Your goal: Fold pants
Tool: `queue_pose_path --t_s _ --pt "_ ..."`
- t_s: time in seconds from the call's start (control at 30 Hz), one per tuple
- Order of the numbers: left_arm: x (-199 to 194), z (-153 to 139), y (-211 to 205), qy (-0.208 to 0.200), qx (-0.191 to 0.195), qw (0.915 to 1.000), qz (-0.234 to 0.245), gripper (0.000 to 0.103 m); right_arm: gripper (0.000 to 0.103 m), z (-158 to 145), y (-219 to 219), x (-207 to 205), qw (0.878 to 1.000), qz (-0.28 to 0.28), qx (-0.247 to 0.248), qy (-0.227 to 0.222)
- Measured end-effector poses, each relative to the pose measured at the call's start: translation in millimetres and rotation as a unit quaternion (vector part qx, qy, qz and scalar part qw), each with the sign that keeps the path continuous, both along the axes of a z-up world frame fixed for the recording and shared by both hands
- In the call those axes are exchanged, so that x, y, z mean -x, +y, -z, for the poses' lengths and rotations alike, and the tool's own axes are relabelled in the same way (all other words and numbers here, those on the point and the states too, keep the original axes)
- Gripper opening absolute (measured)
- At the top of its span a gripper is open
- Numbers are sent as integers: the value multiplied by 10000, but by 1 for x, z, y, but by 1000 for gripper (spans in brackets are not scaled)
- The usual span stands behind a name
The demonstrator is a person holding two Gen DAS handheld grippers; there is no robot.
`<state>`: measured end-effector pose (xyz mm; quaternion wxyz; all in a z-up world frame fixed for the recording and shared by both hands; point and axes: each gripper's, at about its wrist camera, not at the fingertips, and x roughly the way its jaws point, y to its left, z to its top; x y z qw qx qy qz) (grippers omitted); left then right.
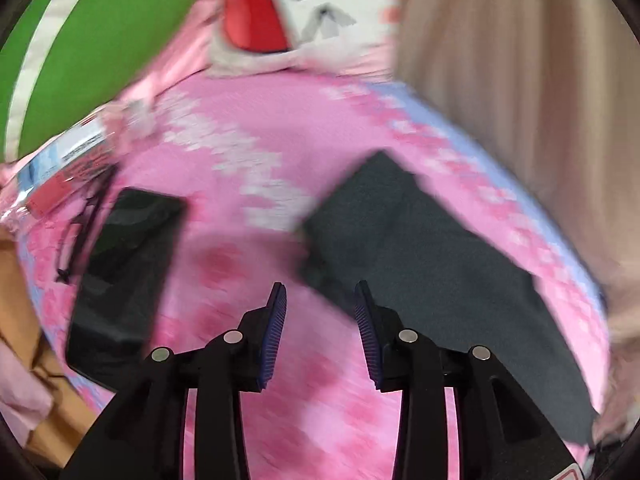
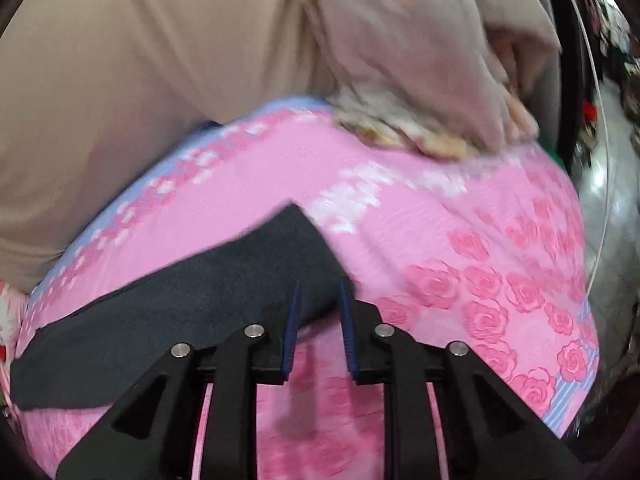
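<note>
Pants: we saw the dark grey pants (image 1: pixel 432 256) lying flat on the bed, in a long narrow shape, so we judged they were already folded at least once.
Place: in the left view they lay to the right of the left tool (image 1: pixel 320 316); in the right view the pants (image 2: pixel 180 312) stretched to the left, and one end of them lay just in front of the right tool (image 2: pixel 318 308).
Left tool: its fingers were spread with only pink cloth between them, and it held nothing.
Right tool: its fingers were also apart; the edge of the pants was close to them, but whether it touched them we could not tell, because the pictures were blurred.
Handling: we judged the cloth to be soft, light and limp, not fragile; it would sag and slide on itself, so one grip would not keep the shape.
Where to hold: we thought the two corners of the near short end were best, one for each tool, with all layers pinched together.
Surface: the bed was covered with a pink bedspread (image 2: pixel 460 240) with a rose pattern and a pale blue border; it looked soft, so pressing down could catch the cover too.
Room: a black phone (image 1: pixel 128 276) and a printed packet (image 1: pixel 68 168) lay at the left, well apart from the pants, and a beige curtain (image 1: pixel 520 80) hung behind the bed.
</note>
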<state>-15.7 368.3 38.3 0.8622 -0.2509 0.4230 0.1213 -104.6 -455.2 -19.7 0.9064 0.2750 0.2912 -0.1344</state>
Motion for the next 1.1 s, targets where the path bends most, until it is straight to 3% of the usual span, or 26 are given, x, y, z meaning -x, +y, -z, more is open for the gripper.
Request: queue_pose_path --t_s 0.07,0.1,0.17,0.23,0.33,0.47,0.6,0.67,0.7,0.73,0.77,0.87,0.93,1.0,1.03,1.1 --pt "-3 -16 -36 -314 -26 9982 513 39 21 -25 47 -25 9963 -835 102 -197" --pt "-8 -20 -52 -400 -84 9967 695 49 25 -39 84 -47 9891 -1432 186 -285" --pt "-20 -20 -91 -580 -201 9918 1117 62 35 -56 147 -83 9706 -2354 243 -447" --pt "-31 -5 -123 -562 -102 9872 1486 62 35 -64 221 -122 9448 -3237 252 -447" --pt "-45 36 -153 -218 219 9810 1913 62 35 -68 317 -173 9114 -4044 690 -330" --pt "-35 48 -174 -461 -385 9784 1977 64 35 -63 409 -231 8826 -4536 1229 -94" --pt "-33 51 -177 -566 -278 9749 2136 75 35 -51 448 -277 8695 -4736 1394 159" --pt "-32 54 -183 -632 -247 9742 2151 76 35 -43 462 -291 8626 -4823 1496 301" --pt "-31 55 -183 -647 -258 9739 2158 77 30 -40 469 -293 8565 -4885 1648 245" --pt "-31 55 -183 -680 -255 9736 2166 77 5 -41 475 -290 8500 -4945 1808 161" --pt "-31 55 -183 -709 -230 9734 2164 78 3 -47 476 -289 8460 -4943 1994 120" --pt "-25 54 -178 -832 -36 9726 2169 78 2 -68 467 -292 8539 -4733 2151 -222" --pt "-26 54 -176 -857 75 9722 2176 78 2 -63 464 -307 8585 -4720 2005 -59" --pt "-27 54 -175 -864 84 9721 2178 78 3 -45 477 -315 8478 -4820 2202 195" --pt "-26 54 -176 -860 49 9721 2181 78 6 -43 479 -311 8471 -4783 2313 106" --pt "-26 54 -178 -849 -9 9723 2179 79 6 -52 470 -304 8578 -4692 2098 13"
